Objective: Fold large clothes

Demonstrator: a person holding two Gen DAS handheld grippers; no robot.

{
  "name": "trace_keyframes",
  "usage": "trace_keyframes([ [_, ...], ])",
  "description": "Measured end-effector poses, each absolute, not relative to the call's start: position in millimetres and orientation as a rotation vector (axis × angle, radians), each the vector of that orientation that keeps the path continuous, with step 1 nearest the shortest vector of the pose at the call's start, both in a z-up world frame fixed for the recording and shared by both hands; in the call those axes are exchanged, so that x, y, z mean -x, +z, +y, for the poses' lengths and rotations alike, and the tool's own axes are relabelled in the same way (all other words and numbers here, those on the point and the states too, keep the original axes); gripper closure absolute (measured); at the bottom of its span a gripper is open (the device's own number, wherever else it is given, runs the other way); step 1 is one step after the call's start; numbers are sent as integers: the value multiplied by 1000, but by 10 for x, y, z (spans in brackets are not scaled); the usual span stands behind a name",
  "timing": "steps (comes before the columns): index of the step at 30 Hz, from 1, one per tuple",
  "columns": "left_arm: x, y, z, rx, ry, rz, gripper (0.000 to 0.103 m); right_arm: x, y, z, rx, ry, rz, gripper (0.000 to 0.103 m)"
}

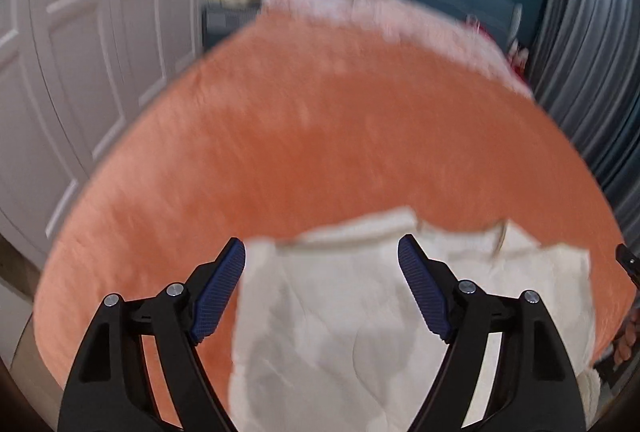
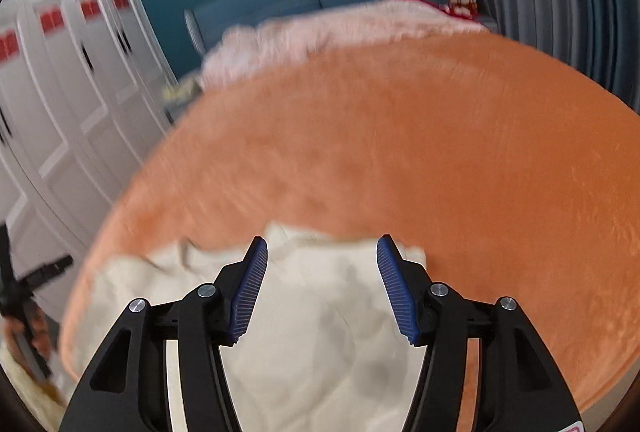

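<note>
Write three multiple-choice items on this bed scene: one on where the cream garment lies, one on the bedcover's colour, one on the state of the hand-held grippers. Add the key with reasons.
1. Where does the cream garment lie?
A. On the near part of the bed
B. Hung on the wardrobe doors
C. On the far pink blanket

2. What colour is the bedcover?
A. Green
B. Orange
C. Black

3. How do the left hand-held gripper and right hand-held gripper stand?
A. Both shut on the garment
B. One shut, one open
C. Both open, holding nothing

Key:
1 A, the garment spreads over the cover just below both sets of fingers, well short of the pink blanket.
2 B, the plush cover is orange in both views.
3 C, each pair of blue pads stands wide apart with no cloth pinched between.
</note>
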State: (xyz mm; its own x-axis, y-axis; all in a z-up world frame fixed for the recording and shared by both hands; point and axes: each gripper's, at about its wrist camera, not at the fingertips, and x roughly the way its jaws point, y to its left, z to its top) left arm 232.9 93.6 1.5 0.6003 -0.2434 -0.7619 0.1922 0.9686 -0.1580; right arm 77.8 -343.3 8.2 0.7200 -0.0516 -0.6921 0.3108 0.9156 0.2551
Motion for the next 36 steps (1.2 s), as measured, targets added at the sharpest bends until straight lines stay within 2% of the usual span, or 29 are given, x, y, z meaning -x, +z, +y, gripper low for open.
trace_keyframes([
  [4, -2480, -446, 1041, 140, -240, 1037, 27, -898, -265, -3481, -350, -238, 854, 46],
  [6, -2546, -614, 1142, 187, -208, 1075, 31, -934, -404, -3522, -364, -245, 887, 46],
  [8, -2593, -713, 1157, 183, -198, 1085, 42, -989, -518, -3549, -394, -246, 907, 48],
  [10, -2616, -729, 1128, 172, -197, 1077, 50, -1056, -578, -3572, -420, -243, 912, 72],
  [11, -2643, -726, 1092, 154, -188, 1069, 59, -1092, -600, -3576, -425, -245, 915, 94],
  [12, -2669, -733, 1055, 137, -178, 1065, 64, -1133, -605, -3591, -436, -239, 916, 97],
  [14, -2725, -762, 991, 103, -151, 1065, 75, -1153, -604, -3592, -434, -260, 887, 99],
  [17, -2803, -861, 898, 54, -123, 1060, 82, -1154, -616, -3604, -423, -314, 849, 100],
  [25, -2999, -1091, 836, 21, -80, 1043, 87, -1298, -964, -3693, -414, -384, 895, 100],
  [36, -3223, -1313, 778, 19, -52, 1012, 87, -1422, -1245, -3664, -392, -400, 909, 100],
])
